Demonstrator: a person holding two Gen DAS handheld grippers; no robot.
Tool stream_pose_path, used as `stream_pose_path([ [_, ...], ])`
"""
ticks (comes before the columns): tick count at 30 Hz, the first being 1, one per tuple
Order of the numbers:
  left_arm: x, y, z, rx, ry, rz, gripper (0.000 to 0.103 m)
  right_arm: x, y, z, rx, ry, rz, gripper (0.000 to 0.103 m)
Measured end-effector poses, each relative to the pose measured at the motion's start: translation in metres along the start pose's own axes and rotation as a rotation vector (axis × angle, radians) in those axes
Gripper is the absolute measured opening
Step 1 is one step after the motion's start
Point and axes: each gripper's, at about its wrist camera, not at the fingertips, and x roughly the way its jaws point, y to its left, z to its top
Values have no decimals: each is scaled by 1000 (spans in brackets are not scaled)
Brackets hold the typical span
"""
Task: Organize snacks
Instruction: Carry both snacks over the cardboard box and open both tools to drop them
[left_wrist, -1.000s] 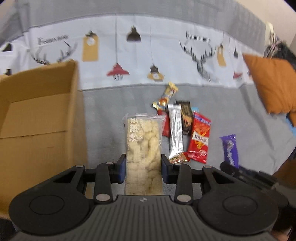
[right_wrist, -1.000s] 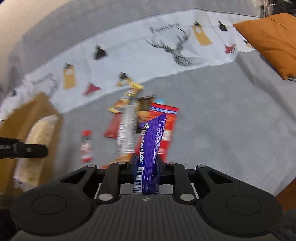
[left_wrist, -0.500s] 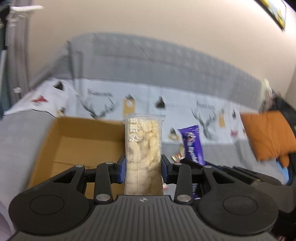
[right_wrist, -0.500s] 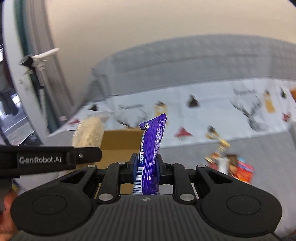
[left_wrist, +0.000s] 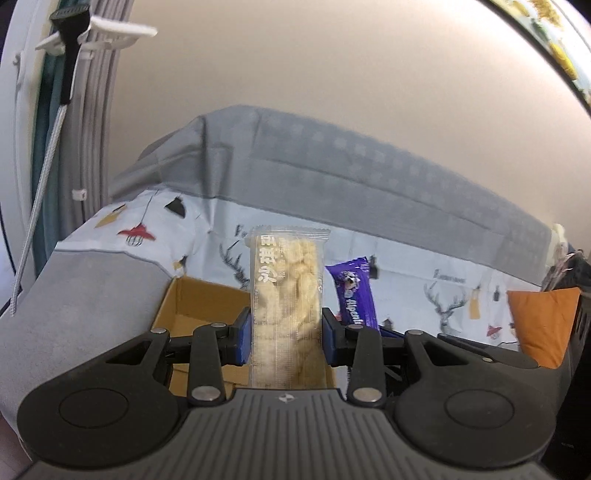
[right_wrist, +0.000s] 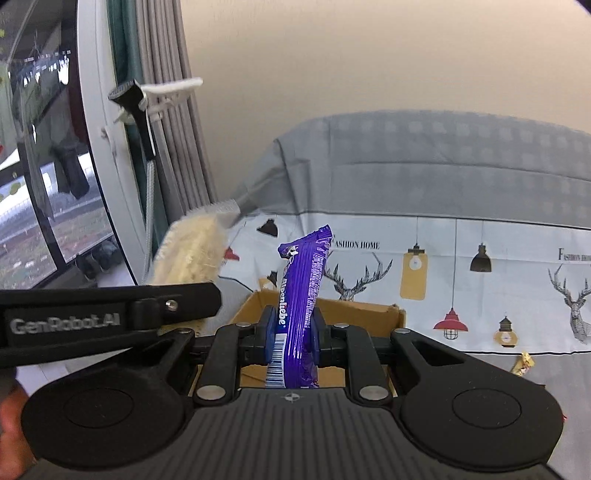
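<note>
My left gripper (left_wrist: 286, 341) is shut on a clear pack of pale puffed rice snack (left_wrist: 287, 295), held upright over the open cardboard box (left_wrist: 199, 306). My right gripper (right_wrist: 293, 334) is shut on a purple Alpenliebe bar (right_wrist: 299, 291), upright above the same box (right_wrist: 354, 312). The purple bar (left_wrist: 352, 295) shows just right of my left gripper. The rice snack (right_wrist: 192, 254) and the left gripper's body (right_wrist: 107, 317) show at the left of the right wrist view. Both grippers sit side by side above the box.
The box sits on a grey sofa with a white deer-and-lamp print cover (right_wrist: 480, 266). An orange cushion (left_wrist: 539, 328) lies at the right. A gold-wrapped candy (right_wrist: 522, 363) lies on the seat. Curtains and a window (right_wrist: 55, 184) stand at the left.
Both grippers have carried their snacks left from the pile on the sofa to above the cardboard box and tilted upward. The pile has left both views.
</note>
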Motion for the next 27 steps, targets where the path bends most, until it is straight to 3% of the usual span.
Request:
stream_pose_path([
  [8, 76, 53, -39, -40, 160, 52, 41, 82, -8, -43, 83, 197, -33, 20],
  [17, 156, 95, -91, -65, 364, 76, 41, 148, -15, -93, 122, 409, -66, 20],
  [22, 178, 107, -115, -62, 459, 86, 41, 167, -21, -114, 170, 511, -80, 20],
  [27, 180, 113, -130, -75, 501, 92, 41, 172, -18, -124, 164, 536, -90, 20],
])
